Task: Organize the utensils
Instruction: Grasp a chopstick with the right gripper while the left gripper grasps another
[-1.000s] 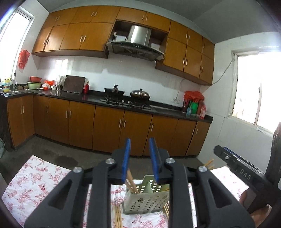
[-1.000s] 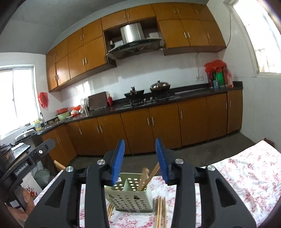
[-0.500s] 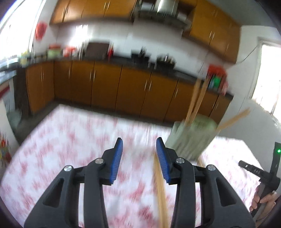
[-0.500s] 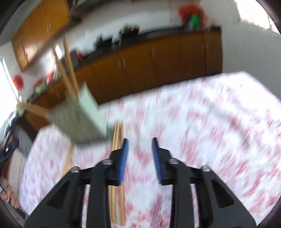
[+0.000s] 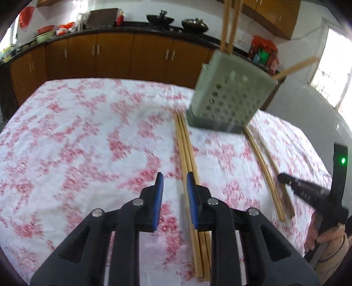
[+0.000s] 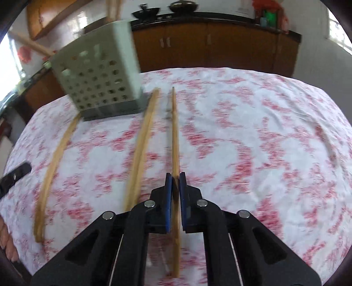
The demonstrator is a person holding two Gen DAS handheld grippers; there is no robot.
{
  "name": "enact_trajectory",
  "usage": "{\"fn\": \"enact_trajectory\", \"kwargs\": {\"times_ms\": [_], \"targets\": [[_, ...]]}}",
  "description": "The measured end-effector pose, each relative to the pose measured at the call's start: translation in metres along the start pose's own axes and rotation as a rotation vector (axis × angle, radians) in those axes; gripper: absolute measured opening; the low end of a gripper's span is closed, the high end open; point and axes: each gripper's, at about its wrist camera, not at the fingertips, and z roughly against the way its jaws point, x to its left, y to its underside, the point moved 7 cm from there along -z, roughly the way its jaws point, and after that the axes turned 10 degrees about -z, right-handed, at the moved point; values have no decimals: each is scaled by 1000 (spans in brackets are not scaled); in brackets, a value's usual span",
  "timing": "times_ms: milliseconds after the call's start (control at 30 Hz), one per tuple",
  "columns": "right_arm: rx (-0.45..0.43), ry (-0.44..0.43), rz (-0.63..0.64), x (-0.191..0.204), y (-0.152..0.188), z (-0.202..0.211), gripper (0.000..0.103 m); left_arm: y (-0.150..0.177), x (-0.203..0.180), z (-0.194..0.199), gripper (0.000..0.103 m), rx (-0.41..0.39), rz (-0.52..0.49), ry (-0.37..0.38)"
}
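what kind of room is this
Most likely a home kitchen: wooden cabinets under a dark countertop, a wok on the stove, and a table with a floral cloth.

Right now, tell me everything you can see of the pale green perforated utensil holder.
The pale green perforated plastic utensil holder is a boxy caddy with rows of round holes in its wall and a darker solid base. It stands on the red floral tablecloth at the far side. Several wooden chopsticks stick out of its top, one leaning sideways. Loose chopsticks lie on the cloth beside it. Neither gripper touches it.
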Motion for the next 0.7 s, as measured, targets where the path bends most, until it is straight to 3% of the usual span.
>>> {"fn": "enact_trajectory", "kwargs": {"times_ms": [333, 700], "targets": [[-5, 5, -37, -15, -3, 2, 8, 19, -20, -16, 15, 67, -62, 23], [-12, 25, -1, -13, 1, 5, 8, 20, -23, -17, 14, 92, -100, -20]]}}
